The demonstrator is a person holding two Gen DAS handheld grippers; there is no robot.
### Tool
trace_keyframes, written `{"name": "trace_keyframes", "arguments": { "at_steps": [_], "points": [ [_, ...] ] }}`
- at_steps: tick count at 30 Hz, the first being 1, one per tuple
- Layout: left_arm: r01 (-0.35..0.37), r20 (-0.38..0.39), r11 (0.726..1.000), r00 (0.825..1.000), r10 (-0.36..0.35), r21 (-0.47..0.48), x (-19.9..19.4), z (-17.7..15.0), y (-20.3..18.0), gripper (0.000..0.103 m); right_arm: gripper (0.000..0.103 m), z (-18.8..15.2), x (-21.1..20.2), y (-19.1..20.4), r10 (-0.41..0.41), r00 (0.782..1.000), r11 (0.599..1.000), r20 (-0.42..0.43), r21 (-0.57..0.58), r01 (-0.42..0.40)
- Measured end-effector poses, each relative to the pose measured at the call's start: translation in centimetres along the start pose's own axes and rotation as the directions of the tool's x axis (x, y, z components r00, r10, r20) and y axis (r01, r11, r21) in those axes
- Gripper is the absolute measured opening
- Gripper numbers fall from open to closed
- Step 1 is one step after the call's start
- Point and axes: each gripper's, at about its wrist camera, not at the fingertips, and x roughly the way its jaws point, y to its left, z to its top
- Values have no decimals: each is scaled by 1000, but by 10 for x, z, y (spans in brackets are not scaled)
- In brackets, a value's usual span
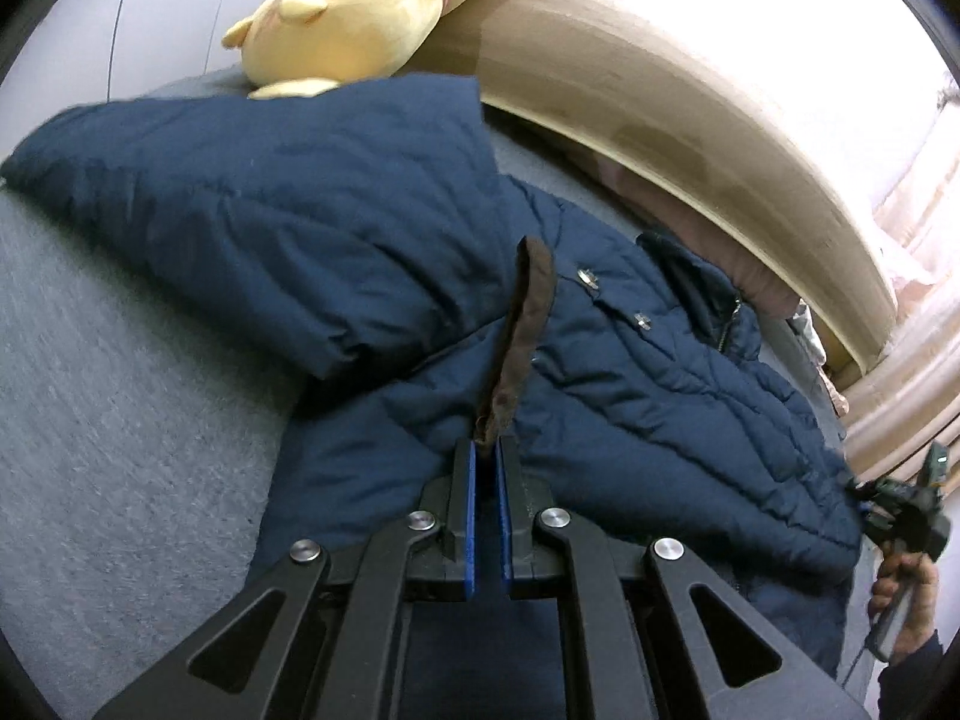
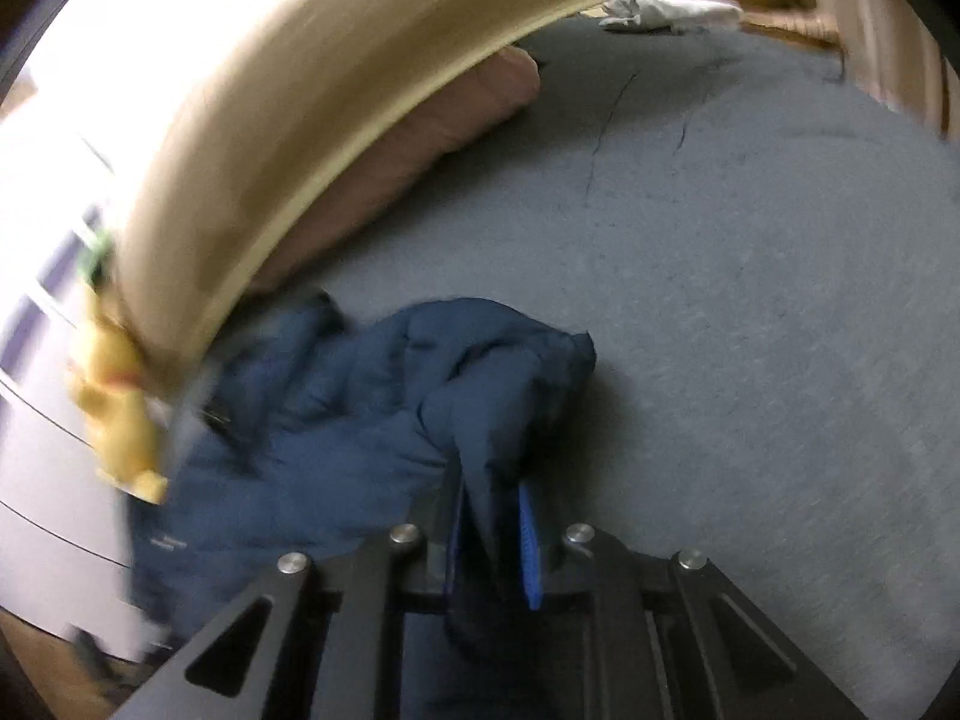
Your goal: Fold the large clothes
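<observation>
A navy quilted jacket lies spread on a grey bed cover, with a sleeve folded across it. My left gripper is shut on the jacket's brown trim strip at its near end. In the right wrist view the same jacket is bunched, and my right gripper is shut on a fold of its navy fabric, which fills the gap between the blue pads. The right gripper also shows in the left wrist view, at the jacket's far right edge.
A yellow plush toy rests at the head of the bed against a curved wooden headboard. A pink pillow lies under the headboard. A pale cloth lies at the bed's far end. The grey cover stretches right.
</observation>
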Motion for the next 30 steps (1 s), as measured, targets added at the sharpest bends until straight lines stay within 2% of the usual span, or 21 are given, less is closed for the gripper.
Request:
{"name": "trace_keyframes", "arguments": {
  "at_steps": [2,3,5,6,9,14,15,16,18,21,23,26,27,28,30],
  "points": [
    [-7,0,1000,1000,7,5,3,-1,-2,6,20,-5,6,-3,-13,1000,1000,0,3,13],
    [-12,-2,1000,1000,12,7,3,-1,-2,6,25,-9,4,-2,-13,1000,1000,21,-3,13],
    [-18,-5,1000,1000,18,8,4,-1,-2,7,60,-12,0,-1,-30,999,999,14,14,30],
    [-18,-6,1000,1000,18,8,6,-1,-3,7,85,-15,-7,-2,-25,999,999,21,28,24],
    [-22,-8,1000,1000,22,8,11,1,-9,7,85,-24,-35,-8,54,997,998,58,38,-57],
    [-32,-8,999,999,32,16,13,1,-13,7,83,-58,-49,-19,97,995,994,0,52,-96],
    [-35,-9,999,999,35,19,13,1,-14,7,75,-65,-46,-16,99,995,995,-24,28,-99],
    [-38,-11,999,999,38,22,14,1,-15,7,34,-69,-41,-13,93,994,996,-53,-5,-94],
    [-44,-11,999,999,44,28,14,1,-16,7,25,-76,-39,-4,48,995,996,-86,-68,-54],
    [-48,-11,998,999,49,36,15,0,-19,7,22,-78,-45,8,-35,999,987,-40,-156,28],
    [-56,-10,997,998,56,43,16,-1,-21,7,23,-79,-31,0,-56,994,990,-98,-133,43],
    [-82,-16,994,996,83,70,15,-1,-26,10,38,-77,-45,-1,-48,997,992,-60,-118,41],
    [-97,-10,992,995,99,78,12,-1,-29,10,69,-76,-52,0,-52,998,993,-38,-110,48],
    [-116,15,989,993,115,86,3,0,-33,10,86,-73,-62,0,-61,998,993,-1,-99,61],
    [-138,81,985,988,130,104,-18,3,-42,21,86,-70,-82,2,-78,993,992,84,-93,86]
  ]
}}
